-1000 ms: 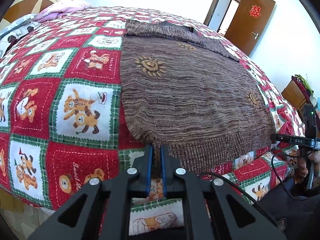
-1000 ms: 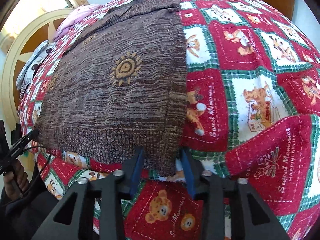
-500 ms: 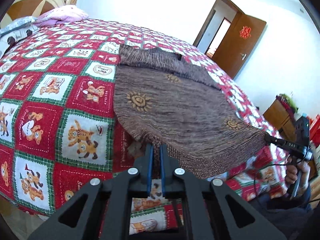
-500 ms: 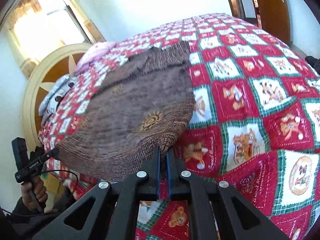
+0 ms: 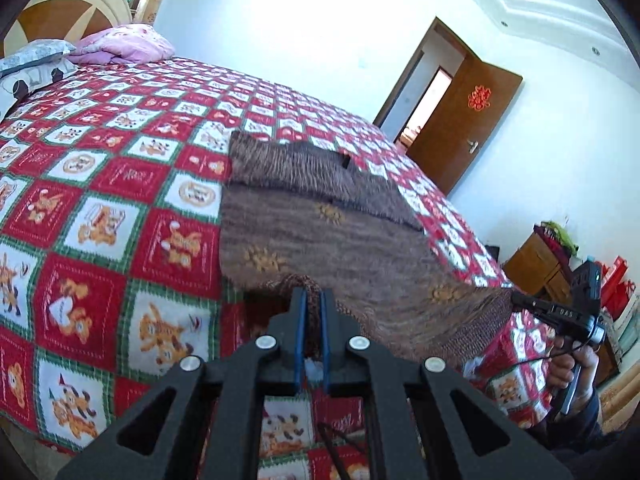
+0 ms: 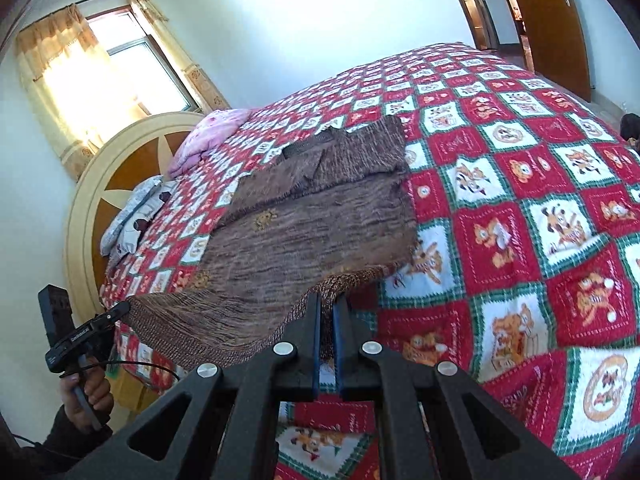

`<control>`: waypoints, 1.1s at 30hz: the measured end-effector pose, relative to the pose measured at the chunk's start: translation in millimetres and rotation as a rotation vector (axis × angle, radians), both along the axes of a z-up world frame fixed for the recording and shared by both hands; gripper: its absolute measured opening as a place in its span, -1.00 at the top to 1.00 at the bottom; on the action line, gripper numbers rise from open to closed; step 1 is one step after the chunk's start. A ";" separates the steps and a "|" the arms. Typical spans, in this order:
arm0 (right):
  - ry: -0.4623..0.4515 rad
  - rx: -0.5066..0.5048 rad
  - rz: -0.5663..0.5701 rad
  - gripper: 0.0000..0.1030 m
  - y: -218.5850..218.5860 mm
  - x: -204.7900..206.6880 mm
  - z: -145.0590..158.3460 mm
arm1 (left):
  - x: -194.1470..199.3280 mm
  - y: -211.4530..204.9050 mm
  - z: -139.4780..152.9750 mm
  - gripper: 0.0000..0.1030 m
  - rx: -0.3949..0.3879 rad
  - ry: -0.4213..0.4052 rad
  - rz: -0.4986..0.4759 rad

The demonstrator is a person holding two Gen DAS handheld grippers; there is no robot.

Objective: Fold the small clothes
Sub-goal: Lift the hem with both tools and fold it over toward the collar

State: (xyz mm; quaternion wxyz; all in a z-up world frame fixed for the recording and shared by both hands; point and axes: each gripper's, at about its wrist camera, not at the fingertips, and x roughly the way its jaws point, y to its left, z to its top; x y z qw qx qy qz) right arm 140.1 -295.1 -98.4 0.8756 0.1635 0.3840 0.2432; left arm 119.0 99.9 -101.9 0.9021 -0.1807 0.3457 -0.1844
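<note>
Your left gripper pinches the hem corner of the sweater, jaws pressed tight on the knit. The hem hangs lifted between your hands while the far part, sleeves folded in, lies on the quilt. Your right gripper clamps the other corner just as tight. If you carry one corner ahead of the other, the fold will likely land skewed. The loose knit may slip free, or the sagging middle bunch underneath.
</note>
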 end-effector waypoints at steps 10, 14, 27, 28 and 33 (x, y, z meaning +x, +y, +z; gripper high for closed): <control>-0.049 0.018 -0.030 0.91 -0.7 46.5 21.8 | 51.5 3.2 23.9 0.93 -0.059 -0.080 0.011; -0.072 0.013 -0.038 0.91 3.3 70.5 31.8 | 75.2 7.1 30.0 0.96 -0.103 -0.098 0.020; -0.080 -0.004 0.006 0.91 25.2 101.4 27.5 | 86.8 -9.1 -3.8 0.65 0.090 0.031 -0.098; -0.077 0.002 0.007 0.91 24.7 101.6 26.4 | 81.8 -10.3 -10.0 0.43 0.110 0.057 -0.125; -0.079 0.012 0.015 0.91 24.5 99.6 26.8 | 46.2 -22.3 -28.5 -0.22 0.289 0.034 -0.196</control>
